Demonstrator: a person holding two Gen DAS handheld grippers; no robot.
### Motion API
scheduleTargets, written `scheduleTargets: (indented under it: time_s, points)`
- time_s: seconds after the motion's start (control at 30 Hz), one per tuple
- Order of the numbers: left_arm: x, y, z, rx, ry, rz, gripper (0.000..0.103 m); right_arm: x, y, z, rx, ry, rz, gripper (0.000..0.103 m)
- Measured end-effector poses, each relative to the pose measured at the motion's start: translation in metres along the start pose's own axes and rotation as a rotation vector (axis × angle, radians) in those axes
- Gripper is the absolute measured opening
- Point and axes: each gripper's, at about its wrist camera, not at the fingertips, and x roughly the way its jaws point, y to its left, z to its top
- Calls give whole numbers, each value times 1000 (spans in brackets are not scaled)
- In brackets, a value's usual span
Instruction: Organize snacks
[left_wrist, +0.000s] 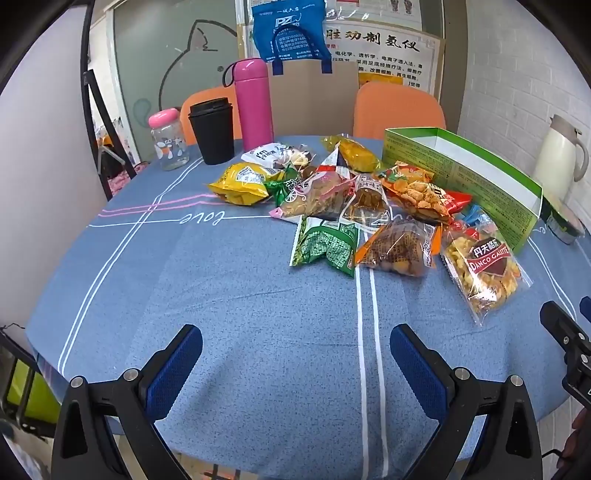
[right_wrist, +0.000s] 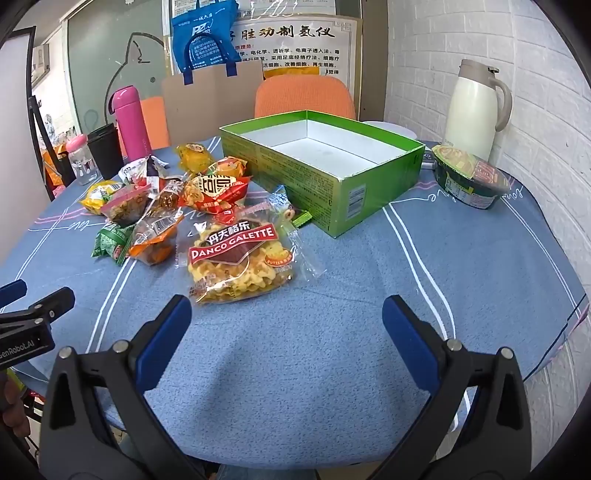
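Several snack packets lie in a pile on the blue tablecloth (left_wrist: 221, 288): a yellow bag (left_wrist: 240, 183), a green bag (left_wrist: 327, 245), a brown clear bag (left_wrist: 400, 249) and a Danco Galette bag (left_wrist: 482, 267), nearest my right gripper (right_wrist: 236, 264). An open, empty green box (right_wrist: 325, 173) stands behind the pile; it also shows in the left wrist view (left_wrist: 461, 177). My left gripper (left_wrist: 295, 347) is open and empty above bare cloth, short of the pile. My right gripper (right_wrist: 286, 317) is open and empty, its left fingertip close to the Galette bag.
A pink flask (left_wrist: 254, 103), a black cup (left_wrist: 212, 131) and a small pink-lidded jar (left_wrist: 168, 140) stand at the back left. A white jug (right_wrist: 476, 109) and an instant noodle bowl (right_wrist: 469, 177) stand at the back right. Orange chairs (right_wrist: 304, 98) stand behind the table.
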Motion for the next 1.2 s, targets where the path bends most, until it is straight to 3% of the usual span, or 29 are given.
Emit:
scheduleTargets:
  time_s: [1.2]
  points:
    - [14,-7,4,2,39,7,103,19,-6,8,-9,28,19,103]
